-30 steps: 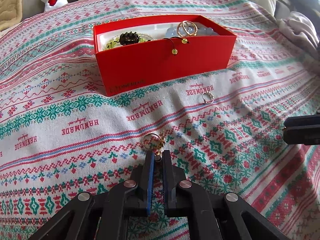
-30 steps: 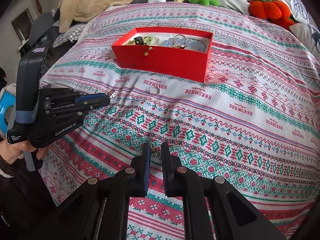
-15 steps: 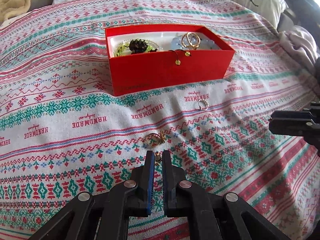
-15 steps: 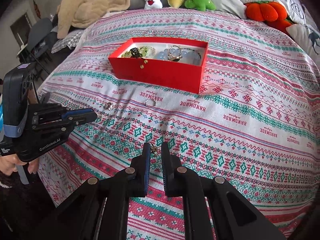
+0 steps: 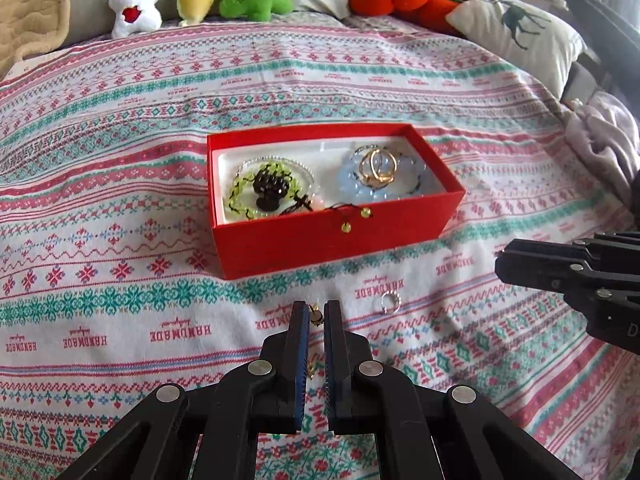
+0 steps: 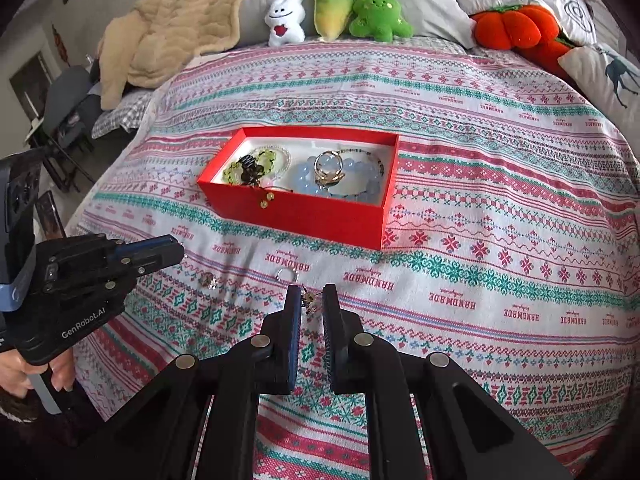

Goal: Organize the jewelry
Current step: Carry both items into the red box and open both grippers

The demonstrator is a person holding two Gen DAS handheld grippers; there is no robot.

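Tongs, left (image 5: 316, 316) and right (image 6: 311, 300), each clamped on a small gold earring (image 5: 316, 317), are held short of the red cardboard box (image 5: 332, 246) for depositing.

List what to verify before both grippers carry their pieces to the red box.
1. Left gripper shut on the small gold piece: ok.
2. Right gripper shut on the small earring: ok.
3. Red box open, no lid on it: ok.
4. Bare spot inside for two more pieces: cannot tell; bracelets and rings cover most of the liner.
5. Way to the box clear: ok; only the silver ring lies flat on the bedspread.
6. All loose jewelry picked up: not ok; the silver ring and a gold hoop lie on the bedspread.
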